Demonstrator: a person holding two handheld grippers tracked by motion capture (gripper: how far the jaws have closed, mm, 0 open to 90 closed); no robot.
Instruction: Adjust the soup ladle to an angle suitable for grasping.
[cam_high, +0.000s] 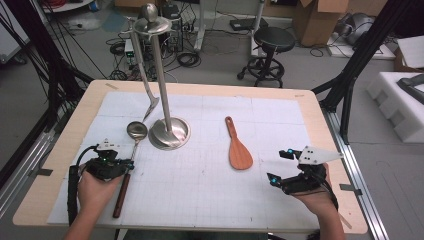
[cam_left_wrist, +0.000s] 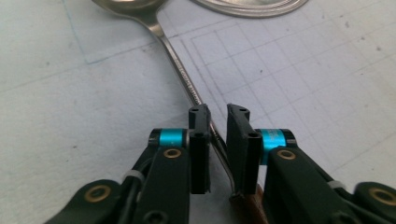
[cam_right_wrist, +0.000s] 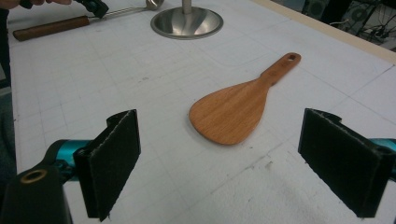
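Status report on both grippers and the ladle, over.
Left gripper astride the ladle stem, pads not pressing. Right gripper open, idle, short of the spatula. Ladle flat on the mat beside the stand base.

Layout on the bench (cam_high: 60, 200): the rack base (cam_high: 170, 133) stands at centre. The ladle (cam_high: 131, 160) lies at its 8 o'clock, bowl just beside the base, handle running toward 6 o'clock. The wooden spatula (cam_high: 238, 147) lies at the base's 3 o'clock, well apart. A hung utensil (cam_high: 145, 75) hangs at the rack's 10 o'clock.
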